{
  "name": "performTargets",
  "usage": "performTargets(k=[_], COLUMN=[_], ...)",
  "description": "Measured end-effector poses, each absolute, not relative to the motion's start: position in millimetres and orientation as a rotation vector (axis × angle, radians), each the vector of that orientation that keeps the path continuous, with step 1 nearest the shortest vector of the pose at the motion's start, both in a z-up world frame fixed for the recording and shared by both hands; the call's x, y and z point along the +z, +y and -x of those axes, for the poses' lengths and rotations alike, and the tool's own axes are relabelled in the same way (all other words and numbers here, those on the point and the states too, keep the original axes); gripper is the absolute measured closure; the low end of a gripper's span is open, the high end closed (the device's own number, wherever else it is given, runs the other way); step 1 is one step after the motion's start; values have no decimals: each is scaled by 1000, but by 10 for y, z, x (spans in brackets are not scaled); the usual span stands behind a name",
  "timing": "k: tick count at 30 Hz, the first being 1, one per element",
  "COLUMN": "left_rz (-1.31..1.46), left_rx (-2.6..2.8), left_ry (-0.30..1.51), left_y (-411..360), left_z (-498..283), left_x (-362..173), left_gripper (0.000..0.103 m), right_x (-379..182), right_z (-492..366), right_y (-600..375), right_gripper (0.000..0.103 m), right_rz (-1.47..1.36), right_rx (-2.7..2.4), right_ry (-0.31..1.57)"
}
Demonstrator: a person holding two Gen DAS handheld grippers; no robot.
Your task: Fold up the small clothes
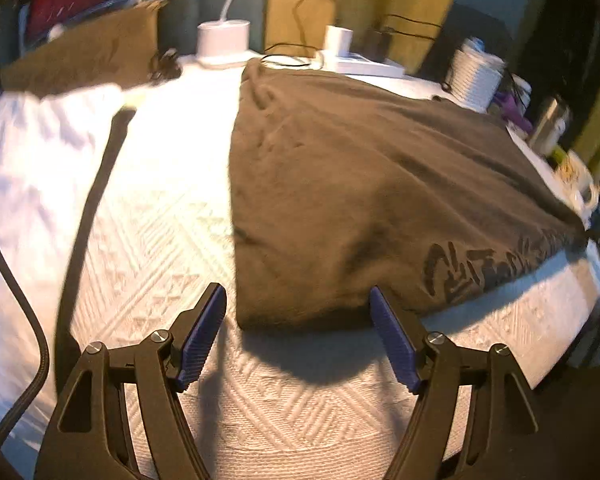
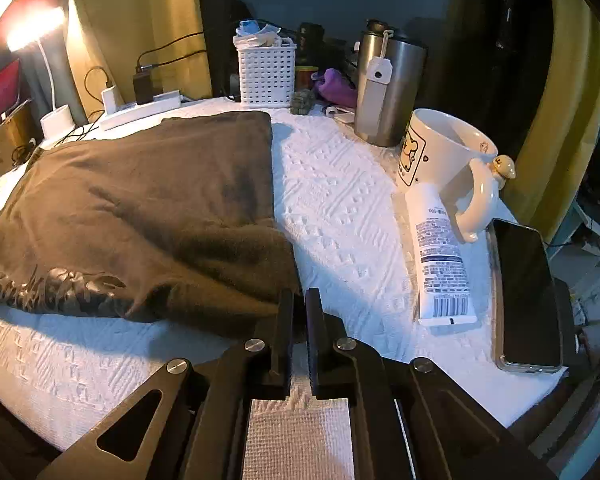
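Nearest me, my left gripper (image 1: pixel 298 300) stood wide open with nothing between its blue pads (image 1: pixel 204 332); the near left corner of the brown garment (image 1: pixel 340 184) lay just beyond the tips, at twelve o'clock, and no pad touched it; my right gripper (image 2: pixel 299 308) was closed at the garment's near right corner, at its own twelve o'clock, and it looked pinched on the hem, though the tips covered the cloth there and I could not be sure how much they held.

I judged the folding well begun but unfinished; the garment lay as a thick doubled slab on the white textured cover (image 1: pixel 148 216), its side edges straight, the dark print (image 1: pixel 488 264) along the near hem; at least one more fold, near edge over to far edge, seemed left to do.

Farther off at two o'clock from my right hand lay a white tube (image 2: pixel 436 248), a phone (image 2: pixel 528 292) and a mug (image 2: pixel 448 156); beyond them a steel tumbler (image 2: pixel 388 88) and a white basket (image 2: pixel 266 72).

The left view was smeared, so the print was unreadable; sleeves and collar were hidden inside the fold; the garment's kind I could not tell.
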State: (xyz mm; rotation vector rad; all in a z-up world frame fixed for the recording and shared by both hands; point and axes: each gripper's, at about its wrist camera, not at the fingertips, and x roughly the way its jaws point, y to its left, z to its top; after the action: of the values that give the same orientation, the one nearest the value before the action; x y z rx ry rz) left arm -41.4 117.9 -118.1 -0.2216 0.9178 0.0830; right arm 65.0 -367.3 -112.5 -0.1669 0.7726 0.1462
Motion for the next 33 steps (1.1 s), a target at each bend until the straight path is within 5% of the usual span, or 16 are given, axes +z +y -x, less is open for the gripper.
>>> performTargets(k=[5, 7, 19, 21, 23, 24, 25, 26, 33], left_rz=[254, 280, 215, 211, 210, 207, 203, 207, 218], left_rx=[29, 18, 21, 27, 32, 33, 39, 41, 34], left_ry=[876, 870, 859, 878, 883, 888, 888, 891, 930], left_y=[1231, 1264, 1383, 1390, 1399, 1410, 1419, 1430, 1437], left_z=[450, 448, 554, 571, 573, 578, 580, 583, 568], left_x=[-1212, -1225, -981, -1065, -1089, -1093, -1098, -1105, -1139], left_gripper=[35, 90, 95, 95, 95, 95, 95, 95, 90], right_x=[-1025, -972, -1346, -1357, -1355, -1349, -1348, -1346, -1392], right_z=[-597, -579, -676, -650, -663, -681, -707, -727, -725], right_y=[-3669, -3680, -3340, -3347, -3380, -3416, -3459, -3499, -3660], right_gripper=[96, 96, 94, 87, 63, 50, 15, 3, 3], right_rz=[190, 182, 208, 218, 227, 221, 224, 222, 171], right_rx=[130, 133, 228, 219, 189, 171, 132, 98, 101], right_ry=[757, 744, 843, 811, 811, 814, 821, 830, 825])
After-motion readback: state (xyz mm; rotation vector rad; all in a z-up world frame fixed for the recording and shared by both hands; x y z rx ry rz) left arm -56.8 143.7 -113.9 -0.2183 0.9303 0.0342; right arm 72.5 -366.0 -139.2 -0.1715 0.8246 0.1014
